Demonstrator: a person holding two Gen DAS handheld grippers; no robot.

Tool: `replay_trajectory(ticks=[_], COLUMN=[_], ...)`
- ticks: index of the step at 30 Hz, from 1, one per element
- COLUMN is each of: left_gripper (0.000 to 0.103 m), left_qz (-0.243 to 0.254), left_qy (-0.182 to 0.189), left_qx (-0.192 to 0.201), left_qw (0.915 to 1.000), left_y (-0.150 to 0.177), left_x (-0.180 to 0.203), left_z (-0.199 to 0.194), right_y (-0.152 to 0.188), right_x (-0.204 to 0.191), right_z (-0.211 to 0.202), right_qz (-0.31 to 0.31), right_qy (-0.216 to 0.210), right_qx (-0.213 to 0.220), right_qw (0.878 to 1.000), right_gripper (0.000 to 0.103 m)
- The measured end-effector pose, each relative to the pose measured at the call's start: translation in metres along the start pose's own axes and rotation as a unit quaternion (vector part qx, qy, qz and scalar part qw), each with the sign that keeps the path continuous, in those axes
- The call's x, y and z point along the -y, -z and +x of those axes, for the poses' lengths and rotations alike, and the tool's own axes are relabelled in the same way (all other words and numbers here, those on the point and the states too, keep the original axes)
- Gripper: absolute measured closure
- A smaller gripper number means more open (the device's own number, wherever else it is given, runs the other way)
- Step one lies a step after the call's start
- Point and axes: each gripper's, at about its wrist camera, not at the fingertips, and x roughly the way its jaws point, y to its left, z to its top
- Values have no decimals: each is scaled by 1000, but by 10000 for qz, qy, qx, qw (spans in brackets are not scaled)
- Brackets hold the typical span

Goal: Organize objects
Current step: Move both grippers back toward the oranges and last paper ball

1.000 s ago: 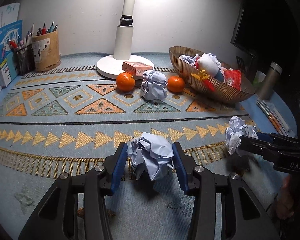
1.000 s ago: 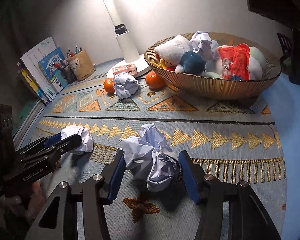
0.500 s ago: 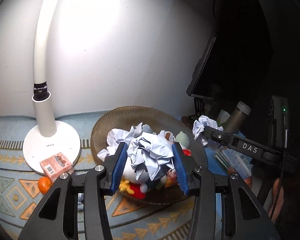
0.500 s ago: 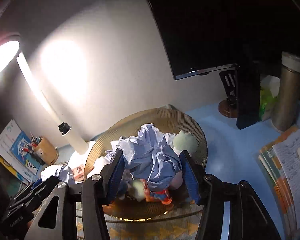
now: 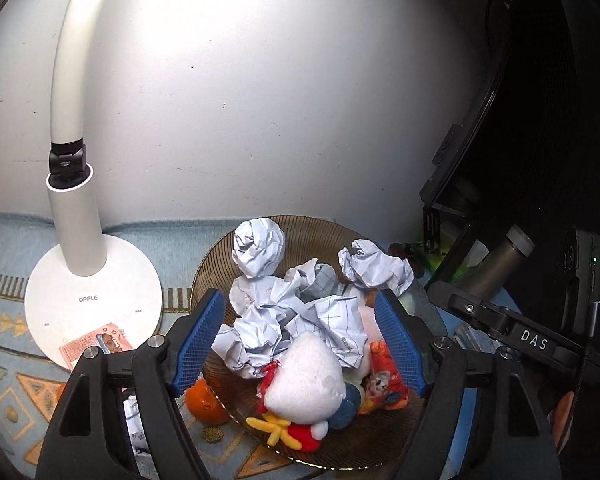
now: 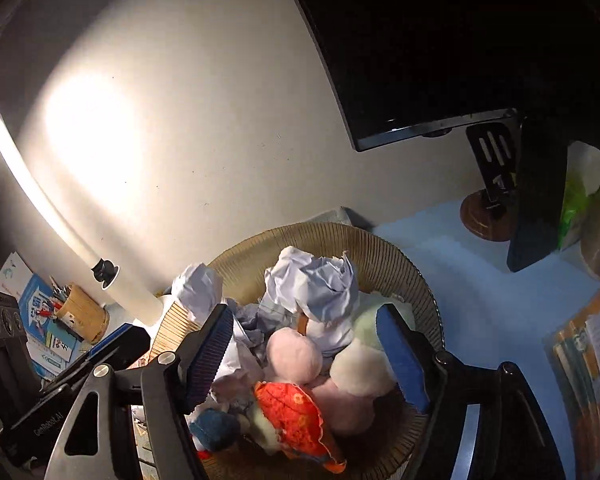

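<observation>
- Change since a second ago: both grippers, then low over the patterned mat and each clamped on a crumpled paper ball, are now above the bowl; both paper balls are out of the pads and lie among the bowl's contents.
- Left gripper: jaws opening, blue pads well apart, nothing pressed between them; a crumpled paper ball sits beyond the pads at the bowl's far side.
- Right gripper: jaws opening, pads clear of the crumpled paper that lies on the pile ahead of them.
- Bowl, ribbed, brown-gold: holds several paper wads, a white plush toy, a red patterned fabric piece, a blue plush and pale pink plush shapes.
- Just outside the bowl's left rim: one orange on the mat.
- Further left: white desk lamp, a small pink box on its round base.
- Far left in the right wrist view: pen holder with pens, books beside it.
- Right of the bowl: dark monitor, metal flask.
</observation>
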Motion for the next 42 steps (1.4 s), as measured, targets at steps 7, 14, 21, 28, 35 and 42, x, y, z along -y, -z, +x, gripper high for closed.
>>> replay_trajectory(ticks=[7,14,21,28,35,42], left_gripper=[27,3,9,16,16,19], left_qz=[88,94,128,62,-95,297], left_qy=[-114,-782,-1912,-1919,-1897,-1550], left_qx=[471,826,276,53,9,-448], left_qw=[9988,9935,9811,9814,9818,9865], left_y=[23,73,135,152,151,130], left_x=[0,-28,-88,-101,-106,-106], left_z=[-78,-159,-149,-136,-137,-126], right_y=[36,89,168,202,197,181], right_x=[-25,-77,-122,-135,-127,-125], right_z=[-55,-81,-39,-14,-12,2], right_qz=[-334,-621,-1200,-1869,-1675,-1168], right_qy=[-74,-820,-827,-342,-382,-806], right_qx=[245,-296,-840,-577,-598,-1011], right_qw=[9991,9943,9857,9801,9833,9847], right_gripper=[30,30,30,30,30,30])
